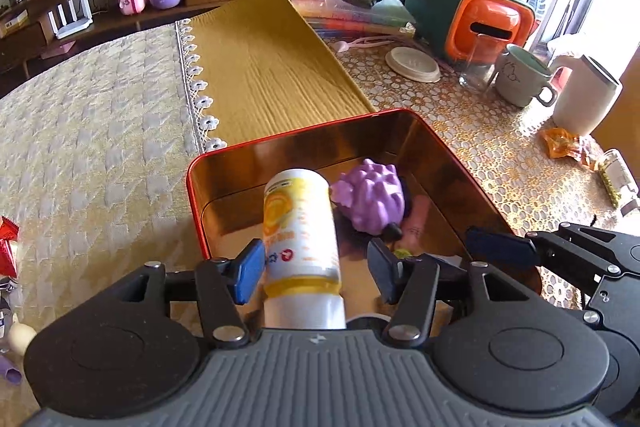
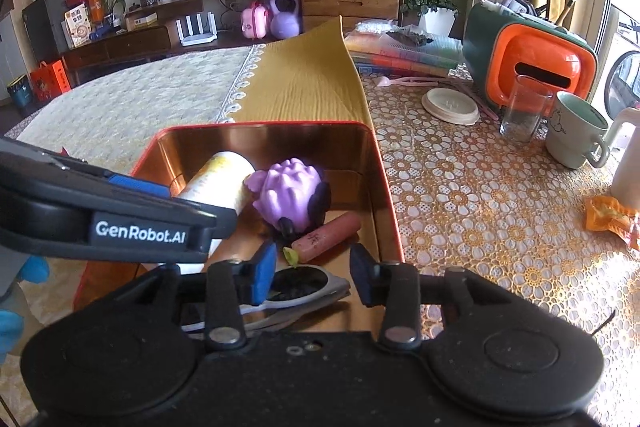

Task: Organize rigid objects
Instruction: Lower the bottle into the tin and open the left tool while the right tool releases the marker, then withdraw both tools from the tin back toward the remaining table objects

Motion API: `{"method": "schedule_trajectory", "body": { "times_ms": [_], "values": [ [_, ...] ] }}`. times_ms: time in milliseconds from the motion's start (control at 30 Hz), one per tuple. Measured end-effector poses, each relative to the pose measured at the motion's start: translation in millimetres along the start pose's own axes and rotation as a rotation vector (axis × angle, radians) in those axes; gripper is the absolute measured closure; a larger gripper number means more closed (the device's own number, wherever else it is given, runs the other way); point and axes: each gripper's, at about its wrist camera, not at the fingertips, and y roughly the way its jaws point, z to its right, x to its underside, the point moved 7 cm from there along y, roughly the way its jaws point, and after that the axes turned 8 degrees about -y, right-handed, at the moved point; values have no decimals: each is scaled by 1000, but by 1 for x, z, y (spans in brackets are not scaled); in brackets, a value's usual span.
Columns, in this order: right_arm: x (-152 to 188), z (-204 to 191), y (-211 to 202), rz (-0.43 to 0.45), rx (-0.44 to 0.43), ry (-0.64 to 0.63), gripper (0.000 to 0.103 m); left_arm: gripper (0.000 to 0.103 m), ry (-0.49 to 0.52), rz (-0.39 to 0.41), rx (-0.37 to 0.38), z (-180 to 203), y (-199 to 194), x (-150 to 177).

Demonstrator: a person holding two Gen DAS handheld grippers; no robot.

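Note:
A red tin [image 1: 199,215] with a shiny gold inside stands on the table. In it lie a white and yellow bottle [image 1: 300,227], a purple spiky toy [image 1: 368,195] and a pink stick [image 2: 326,237]. My left gripper [image 1: 316,271] is open around the bottle's cap end. Its left pad is against the bottle and its right pad stands clear. My right gripper [image 2: 312,275] is open at the tin's [image 2: 386,195] near right corner. Below its pads lies a silver tool [image 2: 312,289] with a dark ring, and neither pad presses on it. The bottle [image 2: 220,183] and toy [image 2: 288,191] lie beyond.
A yellow cloth [image 1: 264,67] runs behind the tin. On the lace mat to the right stand a white lid [image 2: 452,105], a glass [image 2: 520,111], a mug [image 2: 576,135], an orange and green box [image 2: 532,63] and an orange wrapper [image 2: 608,217]. A gloved hand [image 2: 16,323] shows at the left.

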Motion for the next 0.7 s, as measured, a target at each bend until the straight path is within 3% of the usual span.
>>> {"method": "schedule_trajectory", "body": {
  "times_ms": [467,700],
  "values": [
    [-7,-19,-46,41,-10,12,41,47,42,79,43,-5,-67,9],
    [-12,-42,-70,59,-23,-9,36,47,30,112,49,-21,-102,16]
  ]
}}
